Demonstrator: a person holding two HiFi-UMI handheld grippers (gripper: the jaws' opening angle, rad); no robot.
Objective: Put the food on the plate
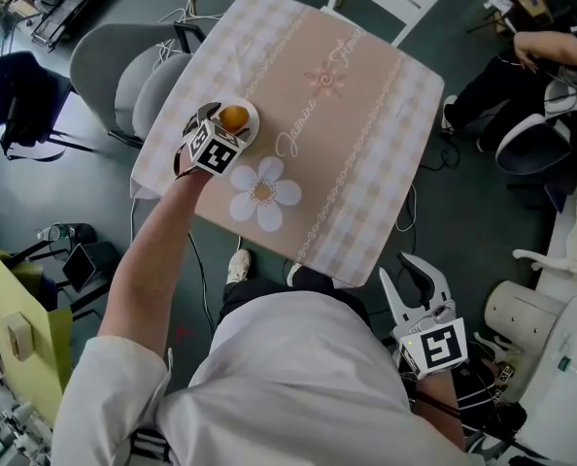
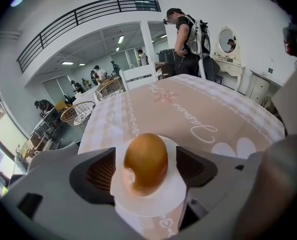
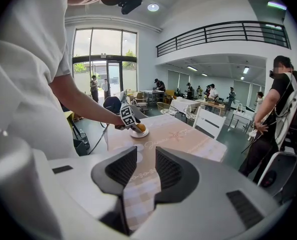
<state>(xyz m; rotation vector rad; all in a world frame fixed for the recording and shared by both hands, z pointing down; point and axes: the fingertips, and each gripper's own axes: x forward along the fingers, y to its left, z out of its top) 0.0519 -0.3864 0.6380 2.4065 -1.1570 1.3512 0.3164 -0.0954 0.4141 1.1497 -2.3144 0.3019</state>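
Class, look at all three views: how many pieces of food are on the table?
1. A rounded golden-brown piece lies on the small white plate near the left corner of the table. No other food shows; part of the plate is covered in the head view.

Left arm point(image 1: 143, 280) stretched forward, left gripper point(image 2: 147, 168) fingers point(image 2: 99, 173) spread wide; right gripper point(image 3: 146, 170) low at side, fingers apart.
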